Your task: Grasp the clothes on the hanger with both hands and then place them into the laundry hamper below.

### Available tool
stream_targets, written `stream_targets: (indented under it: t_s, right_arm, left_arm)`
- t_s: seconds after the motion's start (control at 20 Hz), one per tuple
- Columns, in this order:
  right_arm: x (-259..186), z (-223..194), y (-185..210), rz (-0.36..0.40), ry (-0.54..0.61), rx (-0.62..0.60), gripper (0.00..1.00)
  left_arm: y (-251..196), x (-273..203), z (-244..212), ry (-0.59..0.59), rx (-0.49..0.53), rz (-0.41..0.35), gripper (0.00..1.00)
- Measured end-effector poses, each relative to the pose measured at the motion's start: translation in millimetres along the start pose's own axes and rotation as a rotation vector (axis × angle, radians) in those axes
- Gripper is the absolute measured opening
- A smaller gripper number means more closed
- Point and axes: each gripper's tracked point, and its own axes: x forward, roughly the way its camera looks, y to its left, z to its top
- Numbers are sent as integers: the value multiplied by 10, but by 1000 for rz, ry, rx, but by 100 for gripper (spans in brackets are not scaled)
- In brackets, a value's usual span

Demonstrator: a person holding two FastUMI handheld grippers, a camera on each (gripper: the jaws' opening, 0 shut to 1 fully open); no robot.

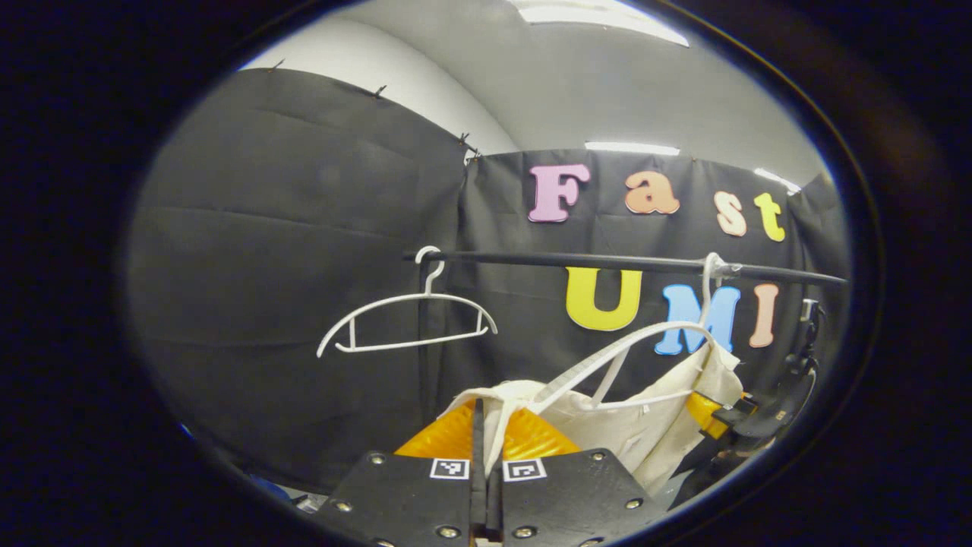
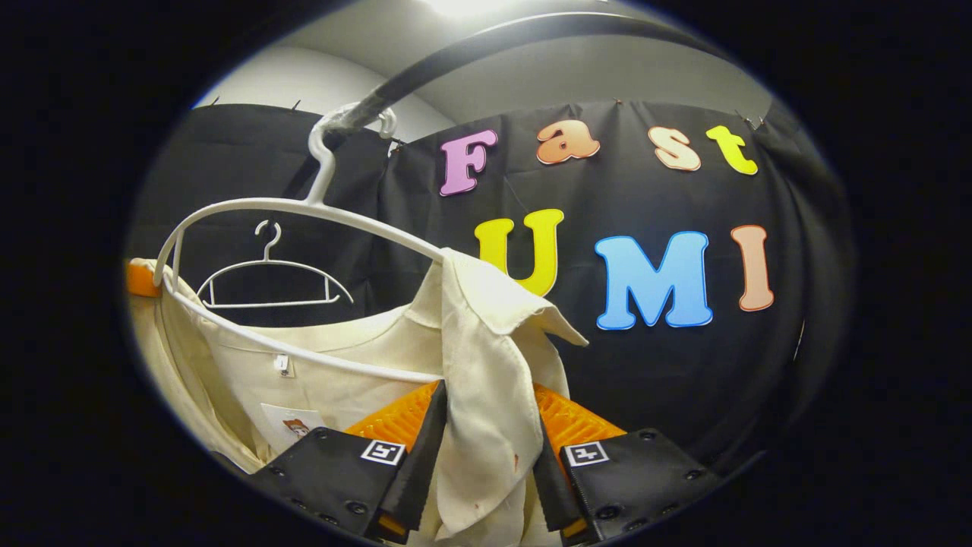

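A cream shirt hangs on a white hanger from the black rail. My left gripper is shut on a thin fold at one shoulder of the shirt, with the cloth pulled out toward the camera. In the left gripper view my right gripper sits at the shirt's other shoulder, low on the right. In the right gripper view the shirt drapes over the hanger, and my right gripper holds the collar and shoulder cloth, both fingers pressing on it.
An empty white hanger hangs farther along the rail, also seen behind the shirt as a small empty hanger. The rail passes close overhead in the right gripper view. Black booth cloth stands behind.
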Motion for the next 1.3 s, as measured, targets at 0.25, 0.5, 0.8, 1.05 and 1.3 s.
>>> stream_targets:
  t_s: [0.25, 0.5, 0.8, 1.05, 1.3]
  right_arm:
    - [14, 25, -13, 28, 13, -12, 28]
    - [57, 157, -150, -1, -36, -13, 4]
    - [41, 486, -534, -122, -148, -41, 4]
    - [19, 674, -705, -198, -239, -133, 4]
    - [150, 910, -994, -268, -308, -168, 4]
  left_arm:
    - [12, 41, -31, -9, -2, -38, 1]
    - [13, 51, -33, -15, 11, -62, 1]
    - [-13, 63, -29, -25, -1, -87, 1]
    - [-14, 59, -44, -12, 13, -94, 1]
    - [-3, 122, 31, -40, 54, -108, 1]
